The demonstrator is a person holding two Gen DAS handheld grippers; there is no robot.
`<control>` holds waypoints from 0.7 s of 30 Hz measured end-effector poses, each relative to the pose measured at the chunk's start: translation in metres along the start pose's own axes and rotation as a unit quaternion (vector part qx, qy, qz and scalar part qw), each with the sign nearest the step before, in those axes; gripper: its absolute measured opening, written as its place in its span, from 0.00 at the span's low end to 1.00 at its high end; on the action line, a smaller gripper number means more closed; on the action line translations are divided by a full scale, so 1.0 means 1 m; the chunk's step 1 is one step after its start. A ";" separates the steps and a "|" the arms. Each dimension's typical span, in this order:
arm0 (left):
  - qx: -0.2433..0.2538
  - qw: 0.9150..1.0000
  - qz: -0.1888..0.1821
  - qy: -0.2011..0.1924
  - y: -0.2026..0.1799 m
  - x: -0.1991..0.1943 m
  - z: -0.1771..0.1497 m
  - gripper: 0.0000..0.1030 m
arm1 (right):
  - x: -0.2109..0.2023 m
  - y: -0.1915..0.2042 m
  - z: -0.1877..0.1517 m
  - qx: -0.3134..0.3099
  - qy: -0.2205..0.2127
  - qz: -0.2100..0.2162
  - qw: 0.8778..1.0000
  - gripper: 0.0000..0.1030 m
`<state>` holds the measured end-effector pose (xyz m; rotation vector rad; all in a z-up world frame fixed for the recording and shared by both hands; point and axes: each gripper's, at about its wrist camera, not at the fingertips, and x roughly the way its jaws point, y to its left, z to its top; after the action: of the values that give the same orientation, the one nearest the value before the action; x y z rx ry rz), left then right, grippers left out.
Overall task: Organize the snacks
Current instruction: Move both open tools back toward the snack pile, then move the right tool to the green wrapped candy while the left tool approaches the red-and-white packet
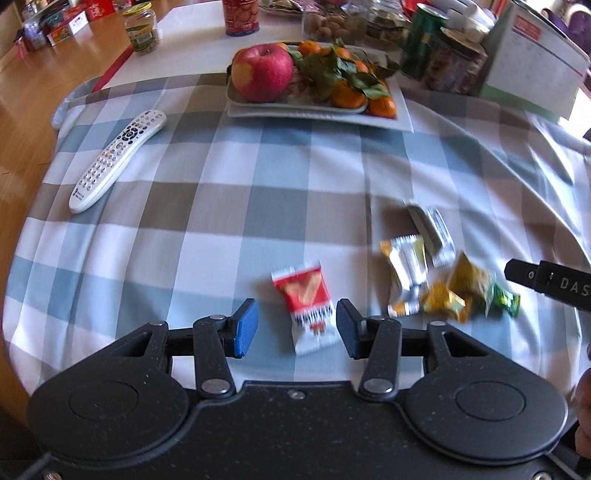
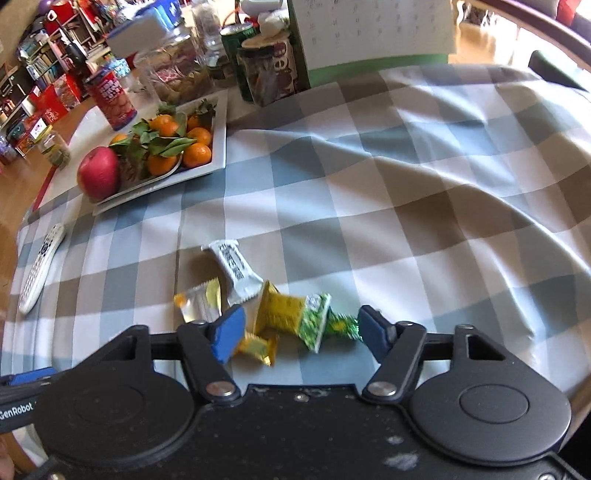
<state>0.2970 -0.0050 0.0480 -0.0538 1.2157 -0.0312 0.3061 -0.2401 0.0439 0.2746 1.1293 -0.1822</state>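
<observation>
A red-and-white snack packet (image 1: 308,306) lies flat on the checked tablecloth (image 1: 207,206). It sits between the jaws of my left gripper (image 1: 297,328), which stand open with a gap on the left side. To its right is a loose pile: a white packet (image 2: 234,267), a silver-and-yellow packet (image 2: 201,304), a yellow packet (image 2: 280,314), a small yellow one (image 2: 256,349), a green packet (image 2: 314,325) and a green candy (image 2: 343,326). My right gripper (image 2: 301,334) straddles the yellow and green ones, open, with the candy close to its right pad.
A white plate (image 1: 402,123) with an apple (image 1: 262,72) and leafy tangerines stands at the back. A white remote (image 1: 118,158) lies at the left near the table's edge. Jars, cans and a standing calendar (image 2: 373,29) crowd the far side.
</observation>
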 end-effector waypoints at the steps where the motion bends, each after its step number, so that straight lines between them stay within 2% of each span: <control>1: -0.003 1.000 -0.002 -0.001 0.001 0.001 0.002 0.53 | 0.005 0.001 0.004 0.001 0.005 0.001 1.000 0.67; 4: -0.009 1.000 -0.009 0.002 0.004 0.007 0.006 0.53 | 0.018 0.004 0.013 -0.004 0.018 0.014 1.000 0.67; 10: -0.013 0.999 -0.013 0.028 0.009 0.021 0.005 0.52 | 0.037 -0.003 0.016 0.006 0.032 -0.002 0.999 0.66; 15: -0.025 0.997 -0.041 0.053 0.010 0.027 0.004 0.52 | 0.056 -0.014 0.019 0.012 0.034 -0.042 0.998 0.61; 21: -0.010 0.997 -0.041 0.070 0.005 0.033 0.001 0.52 | 0.074 -0.015 0.015 0.016 0.053 -0.054 0.997 0.58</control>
<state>0.3094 -0.0015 0.0167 -0.1207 1.3536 -0.0946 0.3456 -0.2592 -0.0187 0.2539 1.2476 -0.2853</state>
